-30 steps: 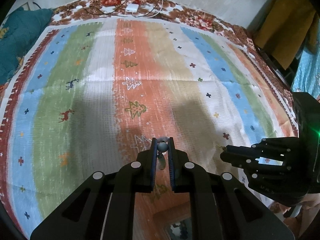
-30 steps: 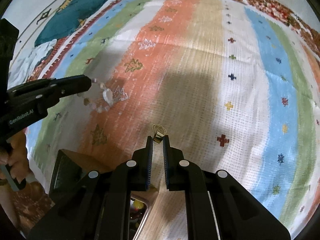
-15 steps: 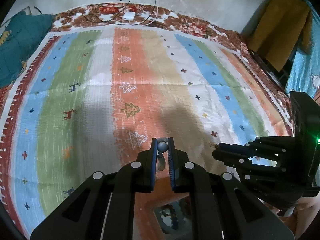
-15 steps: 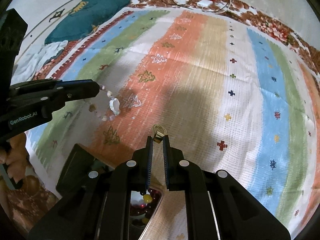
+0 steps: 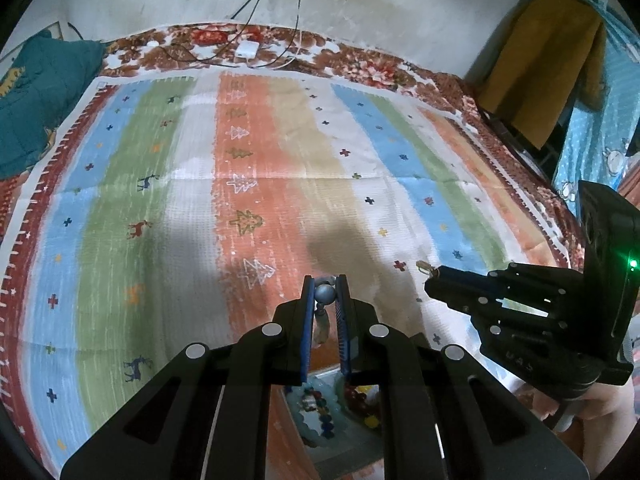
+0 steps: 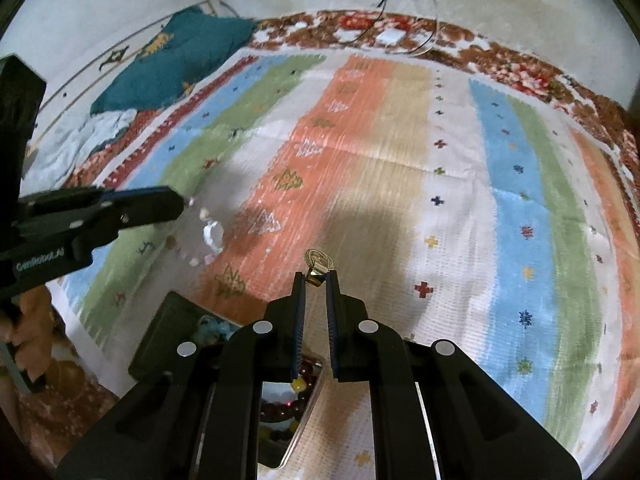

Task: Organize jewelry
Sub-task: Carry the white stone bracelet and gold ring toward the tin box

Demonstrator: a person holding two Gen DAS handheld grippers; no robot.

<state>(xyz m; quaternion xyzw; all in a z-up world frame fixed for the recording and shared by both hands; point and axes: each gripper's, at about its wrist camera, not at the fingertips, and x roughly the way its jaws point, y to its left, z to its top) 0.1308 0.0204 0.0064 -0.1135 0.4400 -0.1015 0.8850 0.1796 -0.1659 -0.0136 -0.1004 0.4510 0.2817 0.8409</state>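
Cloth: a striped blanket (image 5: 280, 184) in orange, tan, white, blue and green covers the bed, with small tree, deer and cross motifs.
Edges: a brown floral border (image 5: 360, 64) runs along the far side against the wall; a red toothed band edges the left; a teal cushion (image 5: 36, 100) lies at the far left corner.
Open room: the wide middle of the blanket is bare; a white charger (image 5: 246, 49) with cables sits only on the far border.
Left tongs (image 5: 325, 280): closed on a beaded bracelet (image 5: 325, 294), a grey bead pinched at the tips.
Bracelet axis: its loop hangs down from the tips, pale beads and a white charm (image 6: 212, 234) dangling above the blanket in the right view.
Right tongs (image 6: 316, 274): nearly closed, nipping a small gold piece (image 6: 318, 266) at the very tips.
Gold piece axis: it juts forward past the tips, a thin ring uppermost.
Jewelry box (image 6: 160, 336): open, beneath both tongs at the near edge, holding dark red and yellow beads (image 6: 298, 380).
Spacing: the two tongs are apart, side by side.
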